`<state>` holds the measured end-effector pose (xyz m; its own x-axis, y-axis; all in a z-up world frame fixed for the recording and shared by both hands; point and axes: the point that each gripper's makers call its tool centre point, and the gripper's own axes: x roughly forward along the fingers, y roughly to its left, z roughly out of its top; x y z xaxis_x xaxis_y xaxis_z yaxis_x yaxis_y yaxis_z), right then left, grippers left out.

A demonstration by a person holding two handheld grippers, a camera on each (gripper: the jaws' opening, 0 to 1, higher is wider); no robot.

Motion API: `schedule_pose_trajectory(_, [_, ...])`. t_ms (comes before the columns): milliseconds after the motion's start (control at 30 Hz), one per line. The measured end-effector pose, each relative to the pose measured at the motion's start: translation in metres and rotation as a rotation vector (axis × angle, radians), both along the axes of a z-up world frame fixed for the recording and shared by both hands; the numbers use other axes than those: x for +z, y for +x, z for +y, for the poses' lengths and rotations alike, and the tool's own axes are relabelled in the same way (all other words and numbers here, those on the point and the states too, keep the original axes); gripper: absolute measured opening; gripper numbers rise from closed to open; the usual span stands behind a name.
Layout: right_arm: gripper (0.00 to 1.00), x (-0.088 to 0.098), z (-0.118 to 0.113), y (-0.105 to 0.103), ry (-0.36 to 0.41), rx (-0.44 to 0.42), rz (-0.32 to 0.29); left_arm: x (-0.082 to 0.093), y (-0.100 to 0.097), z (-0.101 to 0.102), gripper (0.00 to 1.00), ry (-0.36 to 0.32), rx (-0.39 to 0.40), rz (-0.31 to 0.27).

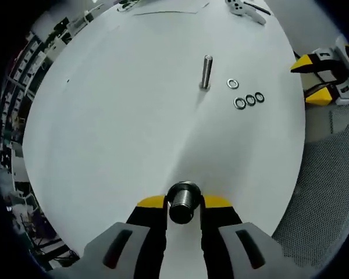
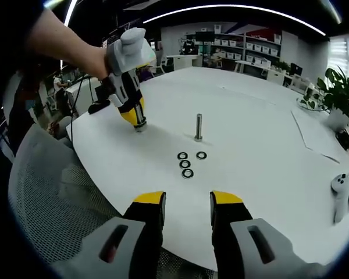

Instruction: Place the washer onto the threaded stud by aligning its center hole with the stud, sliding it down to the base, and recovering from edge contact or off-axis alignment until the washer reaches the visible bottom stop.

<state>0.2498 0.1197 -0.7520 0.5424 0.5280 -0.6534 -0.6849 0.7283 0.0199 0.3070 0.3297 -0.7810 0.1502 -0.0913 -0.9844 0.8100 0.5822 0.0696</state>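
A threaded stud [image 1: 206, 72] [image 2: 198, 127] stands upright on the white round table [image 1: 116, 116] [image 2: 262, 145]. Several steel washers [image 1: 250, 99] [image 2: 185, 164] lie flat in a small cluster beside it, one washer [image 1: 232, 83] [image 2: 201, 155] a little apart. My left gripper [image 1: 184, 203] [image 2: 136, 116] is shut on a short metal cylinder [image 1: 183, 200] [image 2: 139, 124], its tip down at the table surface left of the stud. Near the table's edge my right gripper [image 2: 188, 204] [image 1: 311, 79] is open with nothing between its jaws, short of the washers.
A person's hand [image 2: 87, 55] holds the left gripper. A grey mesh chair [image 2: 52, 203] [image 1: 326, 192] sits at the table's edge. White controllers [image 2: 343, 195] [image 1: 244, 9] lie far off on the table, and a potted plant [image 2: 343, 93] stands beyond it.
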Motion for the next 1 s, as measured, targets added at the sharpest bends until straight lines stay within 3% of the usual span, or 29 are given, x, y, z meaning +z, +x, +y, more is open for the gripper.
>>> schedule_pose_trajectory(400, [0.33,-0.003,-0.001,-0.002,-0.02,0.005,0.012,-0.004,0.003,0.001,0.2,-0.034,0.023,-0.004])
schedule_pose_trajectory(733, [0.33,-0.005,0.0,-0.004,-0.029,0.014,0.022,-0.002,0.001,0.002,0.21,-0.112,0.079,-0.01])
schedule_pose_trajectory(833, [0.33,-0.007,-0.001,-0.005,-0.036,0.017,0.032,0.002,0.003,-0.001,0.22,-0.16,0.131,-0.032])
schedule_pose_trajectory(1000, [0.33,-0.008,0.001,-0.007,-0.039,0.034,0.033,0.012,0.001,0.002,0.25,-0.178,0.171,-0.094])
